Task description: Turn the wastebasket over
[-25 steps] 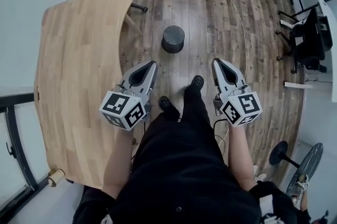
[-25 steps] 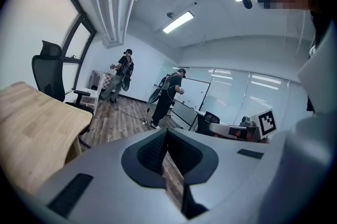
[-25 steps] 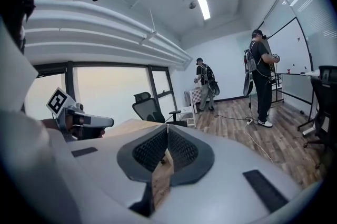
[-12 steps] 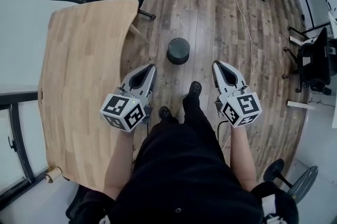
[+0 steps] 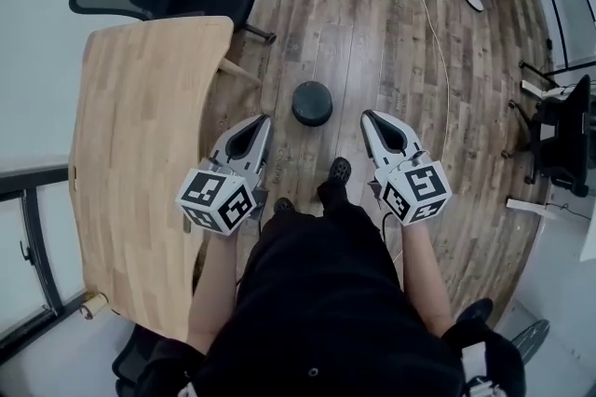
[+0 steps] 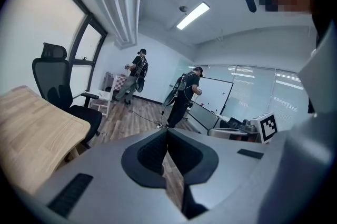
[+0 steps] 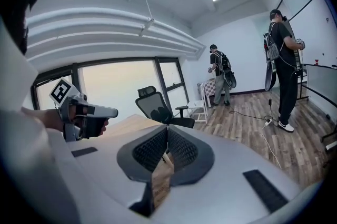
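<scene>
Jaws closed, empty: left gripper (image 5: 264, 119), right gripper (image 5: 366, 116); wastebasket (image 5: 312, 102) visible in head view only.

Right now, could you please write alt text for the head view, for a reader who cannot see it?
A dark round wastebasket stands on the plank floor ahead of a person in black, whose grey left tongs and right tongs, both shut and empty, point forward. A light wooden table lies at left.
</scene>
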A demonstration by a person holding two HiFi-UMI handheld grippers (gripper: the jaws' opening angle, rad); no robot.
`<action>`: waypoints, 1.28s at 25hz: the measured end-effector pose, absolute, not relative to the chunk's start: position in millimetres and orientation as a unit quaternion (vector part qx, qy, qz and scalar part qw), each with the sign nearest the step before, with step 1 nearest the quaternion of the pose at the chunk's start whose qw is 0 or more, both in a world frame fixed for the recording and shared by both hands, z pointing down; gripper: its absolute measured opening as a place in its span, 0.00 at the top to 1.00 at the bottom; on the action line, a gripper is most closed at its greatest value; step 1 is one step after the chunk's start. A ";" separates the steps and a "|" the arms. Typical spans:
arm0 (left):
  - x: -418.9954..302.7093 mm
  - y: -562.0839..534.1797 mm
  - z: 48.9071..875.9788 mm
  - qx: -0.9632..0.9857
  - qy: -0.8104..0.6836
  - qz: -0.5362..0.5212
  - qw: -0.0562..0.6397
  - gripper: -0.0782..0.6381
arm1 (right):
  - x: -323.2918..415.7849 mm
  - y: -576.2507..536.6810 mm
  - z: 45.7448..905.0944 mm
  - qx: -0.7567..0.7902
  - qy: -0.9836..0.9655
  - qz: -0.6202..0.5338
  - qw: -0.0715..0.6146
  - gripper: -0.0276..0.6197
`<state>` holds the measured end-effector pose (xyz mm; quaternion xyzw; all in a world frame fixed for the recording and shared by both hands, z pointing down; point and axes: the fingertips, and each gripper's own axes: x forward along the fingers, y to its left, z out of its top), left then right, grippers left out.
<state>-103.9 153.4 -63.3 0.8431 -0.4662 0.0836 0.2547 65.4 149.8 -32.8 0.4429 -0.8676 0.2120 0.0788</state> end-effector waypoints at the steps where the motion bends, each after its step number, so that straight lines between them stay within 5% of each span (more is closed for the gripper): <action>1: -97.7 148.4 -59.6 0.841 -0.468 0.086 0.257 0.87 | 69.0 145.5 -29.0 0.437 -0.869 0.215 0.081 0.91; 17: -52.6 104.1 -7.2 0.821 -0.473 0.122 0.297 0.87 | 108.9 94.6 17.4 0.421 -0.865 0.255 0.101 0.91; 32: -80.5 47.9 60.6 0.854 -0.352 0.195 0.331 0.87 | 51.1 79.9 74.1 0.483 -0.809 0.299 0.153 0.91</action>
